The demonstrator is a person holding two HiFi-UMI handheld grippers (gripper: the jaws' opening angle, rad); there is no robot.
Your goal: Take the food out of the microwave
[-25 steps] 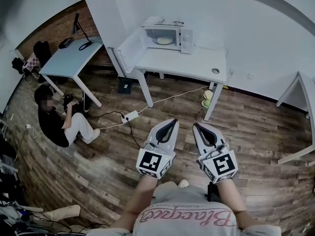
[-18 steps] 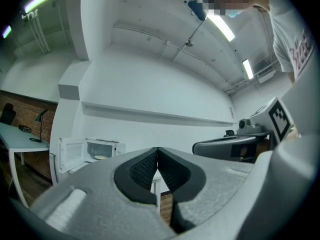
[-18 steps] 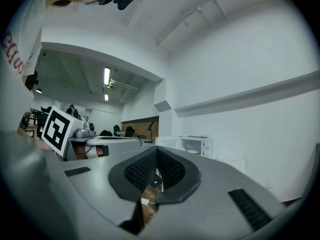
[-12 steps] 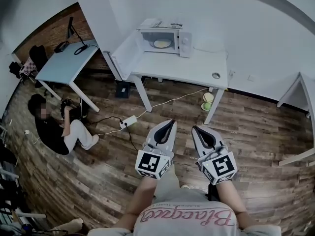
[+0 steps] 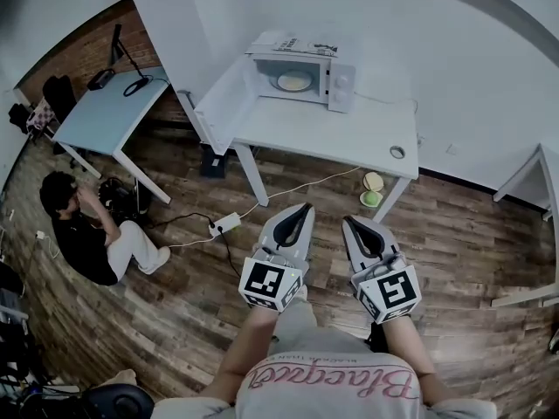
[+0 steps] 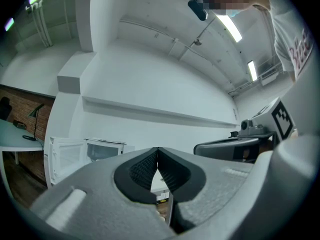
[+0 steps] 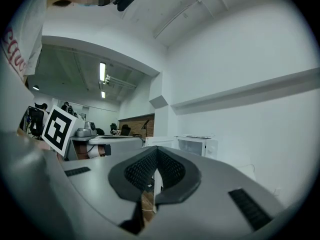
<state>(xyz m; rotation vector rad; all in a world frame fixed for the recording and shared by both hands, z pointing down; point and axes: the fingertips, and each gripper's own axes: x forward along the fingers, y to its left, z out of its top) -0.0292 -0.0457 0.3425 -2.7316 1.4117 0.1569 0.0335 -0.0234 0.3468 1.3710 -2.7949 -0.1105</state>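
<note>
The white microwave (image 5: pixel 301 75) stands at the back of a white table (image 5: pixel 349 138), its door (image 5: pixel 227 103) swung open to the left. Inside it lies a pale plate of food (image 5: pixel 294 81). My left gripper (image 5: pixel 305 208) and right gripper (image 5: pixel 348 223) are held side by side over the wood floor, well short of the table, both shut and empty. In the left gripper view the left gripper (image 6: pixel 158 149) has its tips together, with the microwave (image 6: pixel 105 150) far ahead. The right gripper (image 7: pixel 157 149) also has its tips meeting, the microwave (image 7: pixel 196 145) beyond.
A person (image 5: pixel 83 234) sits on the floor at the left beside a blue-grey desk (image 5: pixel 113 112). A power strip (image 5: pixel 224 226) and cables lie before the table. A small round object (image 5: pixel 397 152) sits on the table's right corner. Green and yellow things (image 5: pixel 371 192) lie under it. Another table (image 5: pixel 528 177) stands right.
Both grippers and the view have advanced toward the microwave table, which now looks nearer and larger. Both grippers stayed shut and side by side.
</note>
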